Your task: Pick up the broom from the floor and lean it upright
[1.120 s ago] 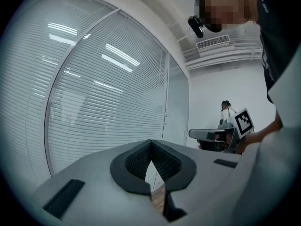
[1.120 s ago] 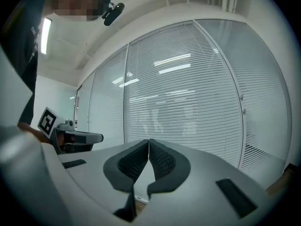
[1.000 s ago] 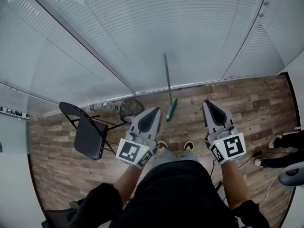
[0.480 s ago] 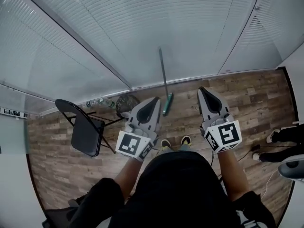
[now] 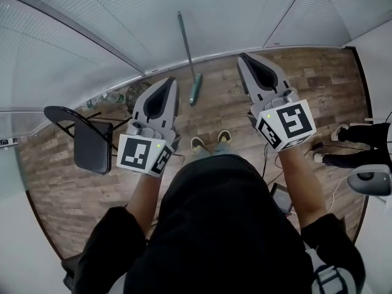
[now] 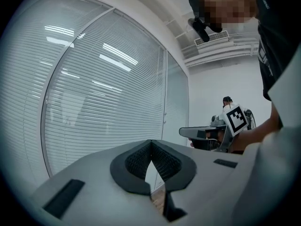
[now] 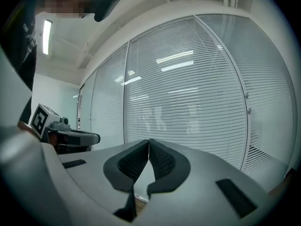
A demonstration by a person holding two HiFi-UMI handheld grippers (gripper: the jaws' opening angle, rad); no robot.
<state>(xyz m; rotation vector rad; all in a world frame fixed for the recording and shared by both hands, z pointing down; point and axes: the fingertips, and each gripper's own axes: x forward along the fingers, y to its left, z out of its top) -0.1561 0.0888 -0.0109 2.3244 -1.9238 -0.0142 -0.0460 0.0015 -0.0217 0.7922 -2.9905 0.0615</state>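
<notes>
The left gripper (image 5: 167,81) has its two jaws pressed together, with nothing in them. The right gripper (image 5: 244,58) is the same, closed and empty. Both point at the glass wall with white blinds (image 5: 122,17).

Between them, at 12 o'clock from the person, is the thin grey broom with a green head (image 5: 195,89). Its head sits on the brown wood floor (image 5: 214,106). I think its handle leans up on the wall, but it looks small.

A black folding chair (image 5: 92,146) stands at 9 o'clock.

The broom could slide down and fall, because the floor and glass are smooth and nothing holds it.
</notes>
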